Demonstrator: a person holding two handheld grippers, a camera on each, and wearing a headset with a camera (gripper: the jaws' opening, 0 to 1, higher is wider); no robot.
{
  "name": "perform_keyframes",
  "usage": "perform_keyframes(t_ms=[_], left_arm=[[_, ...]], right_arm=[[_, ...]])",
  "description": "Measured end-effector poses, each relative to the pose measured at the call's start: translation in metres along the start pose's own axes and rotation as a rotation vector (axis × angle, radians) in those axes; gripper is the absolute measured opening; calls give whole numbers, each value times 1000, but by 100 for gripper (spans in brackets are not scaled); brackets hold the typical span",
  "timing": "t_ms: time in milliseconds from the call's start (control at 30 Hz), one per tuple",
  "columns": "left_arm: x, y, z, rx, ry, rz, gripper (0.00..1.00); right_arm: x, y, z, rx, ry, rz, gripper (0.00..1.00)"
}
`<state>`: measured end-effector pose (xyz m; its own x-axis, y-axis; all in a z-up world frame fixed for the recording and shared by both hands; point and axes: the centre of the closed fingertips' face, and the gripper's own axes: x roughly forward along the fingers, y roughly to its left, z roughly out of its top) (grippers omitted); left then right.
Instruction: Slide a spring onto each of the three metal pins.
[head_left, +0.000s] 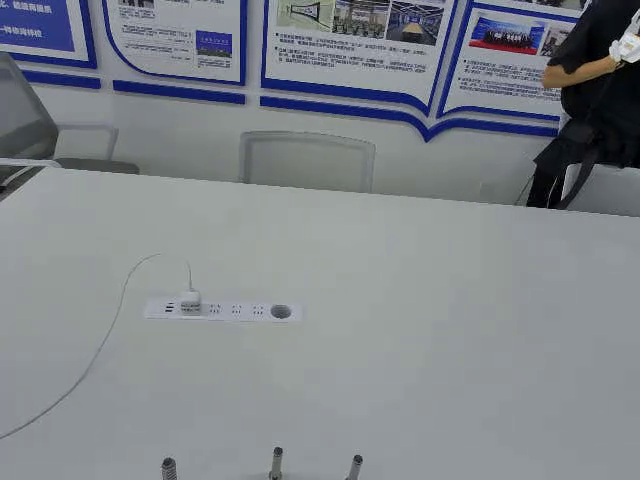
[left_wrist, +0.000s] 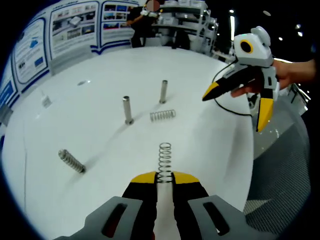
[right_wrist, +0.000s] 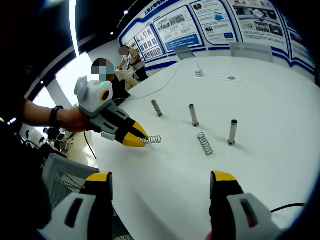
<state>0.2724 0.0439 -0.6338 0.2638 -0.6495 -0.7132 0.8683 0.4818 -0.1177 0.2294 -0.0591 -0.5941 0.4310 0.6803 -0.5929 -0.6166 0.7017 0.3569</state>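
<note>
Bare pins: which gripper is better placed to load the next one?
Left. The left gripper is shut on a spring, with the nearer bare pin ahead of it. The right gripper is open and empty; the loose spring lies on the table.

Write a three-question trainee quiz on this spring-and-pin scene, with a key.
1. How many metal pins already wear a spring?
2. True or false: the right hand-held gripper is shut on a spring.
3. The loose spring lies: A) on the table; B) in a tray; C) on a chair.
Key: 1) one, the sprung pin; 2) false, open; the left hand-held gripper clamps a second spring; 3) A.
</note>
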Motion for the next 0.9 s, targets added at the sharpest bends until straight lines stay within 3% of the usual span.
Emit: perform_keyframes(t_ms=[367, 900], left_arm=[[-18, -5, -5, -13, -15, 17, 10], [-30, -15, -7, -1, -22, 11, 10]], right_arm=[[8, 12, -2, -10, 14, 43, 80], [15, 22, -2, -26, 33, 83, 76]])
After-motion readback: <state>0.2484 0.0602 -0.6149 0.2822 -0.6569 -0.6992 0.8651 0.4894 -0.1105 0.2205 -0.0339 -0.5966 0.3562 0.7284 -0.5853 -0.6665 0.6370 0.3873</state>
